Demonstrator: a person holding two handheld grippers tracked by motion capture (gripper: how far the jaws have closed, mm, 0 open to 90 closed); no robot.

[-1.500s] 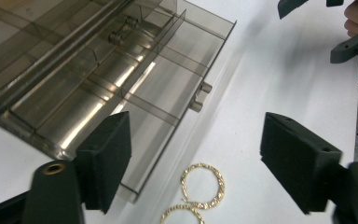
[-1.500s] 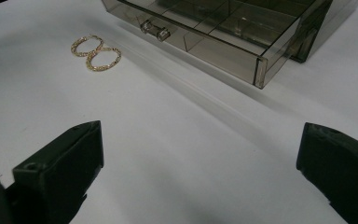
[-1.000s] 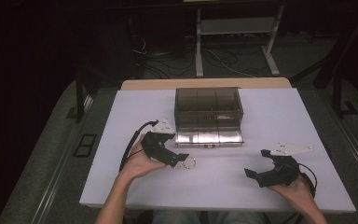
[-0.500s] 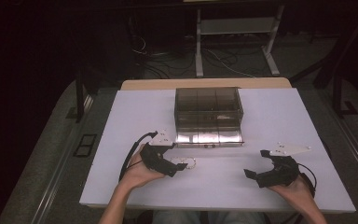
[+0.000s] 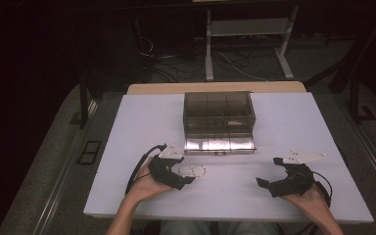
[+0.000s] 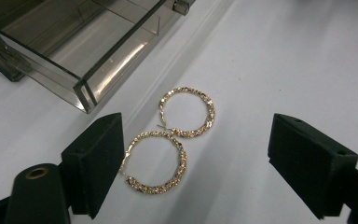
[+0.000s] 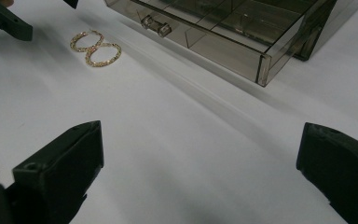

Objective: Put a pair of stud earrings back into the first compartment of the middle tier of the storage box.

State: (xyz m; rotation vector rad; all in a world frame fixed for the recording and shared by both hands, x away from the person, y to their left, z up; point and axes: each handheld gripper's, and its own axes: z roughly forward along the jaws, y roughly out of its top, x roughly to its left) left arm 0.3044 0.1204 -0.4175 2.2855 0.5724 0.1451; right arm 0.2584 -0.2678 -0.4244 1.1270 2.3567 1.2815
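Observation:
Two gold hoop earrings point(image 6: 184, 158) lie flat and touching on the white table point(image 5: 142, 122), just in front of a smoky clear drawer box point(image 5: 219, 112). My left gripper point(image 6: 196, 154) is low over them, open, with both hoops between its jaws. The jaws have just been closing, and the left pad point(image 6: 98, 154) stands close beside the near hoop. In the high view the left gripper point(image 5: 186, 171) sits at the earrings point(image 5: 192, 171). My right gripper point(image 5: 269, 171) rests open at the right with nothing between its jaws point(image 7: 200, 154). The right gripper view shows the earrings point(image 7: 93, 46) far off.
The box's bottom drawer point(image 6: 88, 51) stands pulled out toward me, its knob point(image 7: 156, 25) facing the earrings. Bare table lies between the two grippers. Beyond the table are a dark floor with cables and a white rack point(image 5: 247, 29).
My left gripper has sunk toward the table and drawn a little nearer the front edge, over the earrings. The right gripper and the box have stayed put.

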